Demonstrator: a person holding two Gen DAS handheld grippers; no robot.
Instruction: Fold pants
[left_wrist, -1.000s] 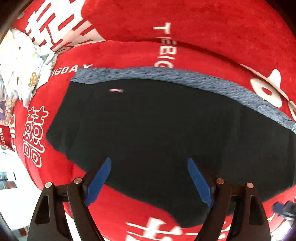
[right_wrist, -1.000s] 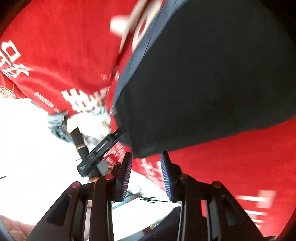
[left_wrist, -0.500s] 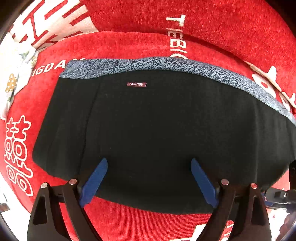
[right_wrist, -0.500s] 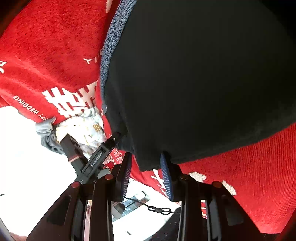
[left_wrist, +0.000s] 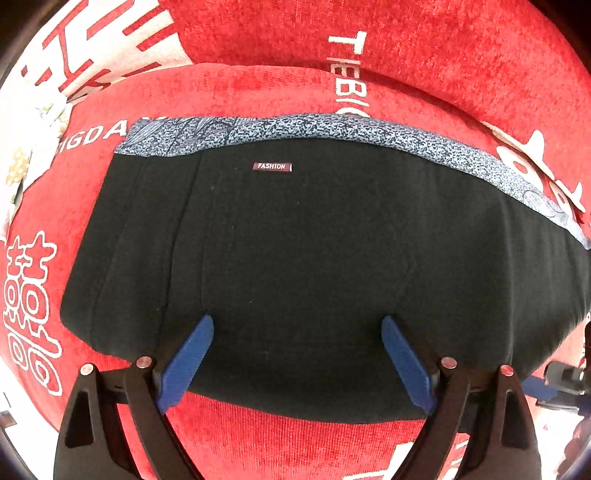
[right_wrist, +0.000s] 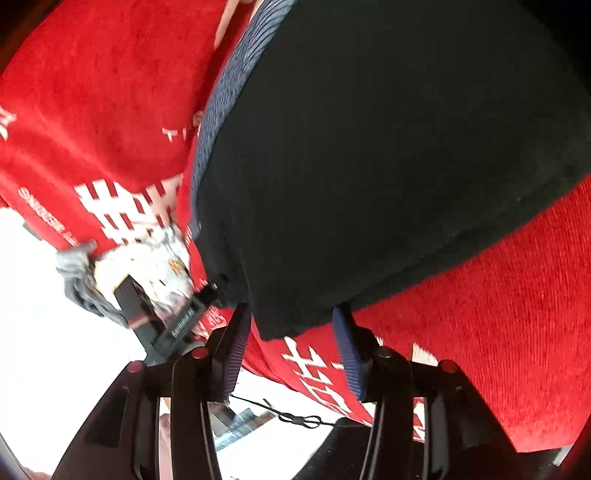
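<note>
The black pants (left_wrist: 314, 258) lie folded flat on a red cushion, with a blue-grey patterned waistband (left_wrist: 332, 133) along the far edge and a small "FASHION" label (left_wrist: 272, 166). My left gripper (left_wrist: 295, 358) is open and empty, its blue fingers over the near edge of the pants. In the right wrist view the pants (right_wrist: 388, 147) fill the upper right. My right gripper (right_wrist: 291, 332) is open, its fingers on either side of the near corner of the fabric. The left gripper (right_wrist: 177, 317) shows at the pants' edge.
The red cushion (left_wrist: 258, 435) with white lettering covers the seat and back (left_wrist: 443, 55). A white patterned cloth (left_wrist: 22, 155) lies at the far left; it also shows in the right wrist view (right_wrist: 147, 258). A bright white floor (right_wrist: 55, 350) lies beyond the cushion edge.
The pants have settled flat on the cushion. My right gripper has opened wider and let go of the corner it was pinching. My left gripper has moved closer over the pants.
</note>
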